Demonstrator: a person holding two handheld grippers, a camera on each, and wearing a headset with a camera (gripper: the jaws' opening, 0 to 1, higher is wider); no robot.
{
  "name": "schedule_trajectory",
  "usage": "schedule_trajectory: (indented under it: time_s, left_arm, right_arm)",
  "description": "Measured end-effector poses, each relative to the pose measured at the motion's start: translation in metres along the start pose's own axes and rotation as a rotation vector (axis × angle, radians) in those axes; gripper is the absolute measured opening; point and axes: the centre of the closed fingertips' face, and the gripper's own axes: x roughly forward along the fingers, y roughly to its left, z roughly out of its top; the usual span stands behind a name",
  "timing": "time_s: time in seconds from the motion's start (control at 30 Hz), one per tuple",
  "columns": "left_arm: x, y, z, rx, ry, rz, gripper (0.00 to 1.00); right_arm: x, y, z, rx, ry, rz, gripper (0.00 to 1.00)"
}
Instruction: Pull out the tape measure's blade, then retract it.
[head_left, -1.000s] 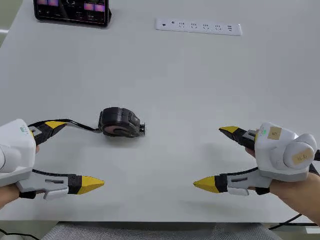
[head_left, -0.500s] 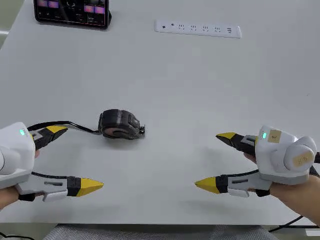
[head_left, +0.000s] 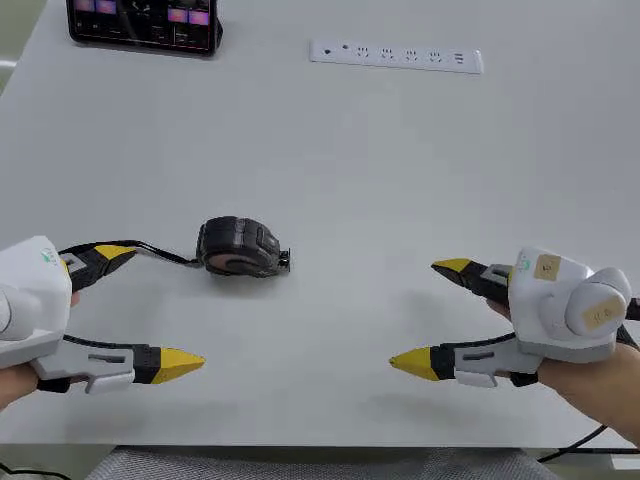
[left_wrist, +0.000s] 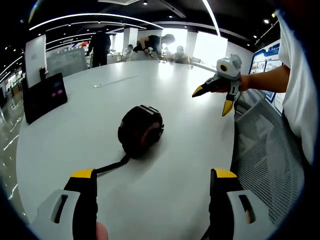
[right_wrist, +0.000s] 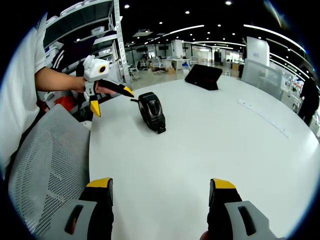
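Both the left gripper and right gripper hover spread wide, flanking the tape measure on the table.

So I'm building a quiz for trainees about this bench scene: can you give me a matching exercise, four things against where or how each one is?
Things:
1. tape measure
2. power strip
3. tablet
4. right gripper

Place or state:
A. far side of the table, right of centre
B. far left corner, screen lit
C. open, holding nothing, at the near edge
D. lying left of centre, blade in

Pairs: 1-D, 2-A, 3-B, 4-C
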Motion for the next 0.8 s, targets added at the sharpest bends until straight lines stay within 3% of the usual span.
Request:
schedule_trajectory:
  time_s: [0.8]
  left_arm:
    - [0.015,0.019,0.019,0.111,0.039,-0.053,0.76]
  right_arm:
    - [0.012,-0.017,0.014,-0.067,0.019,0.039,0.77]
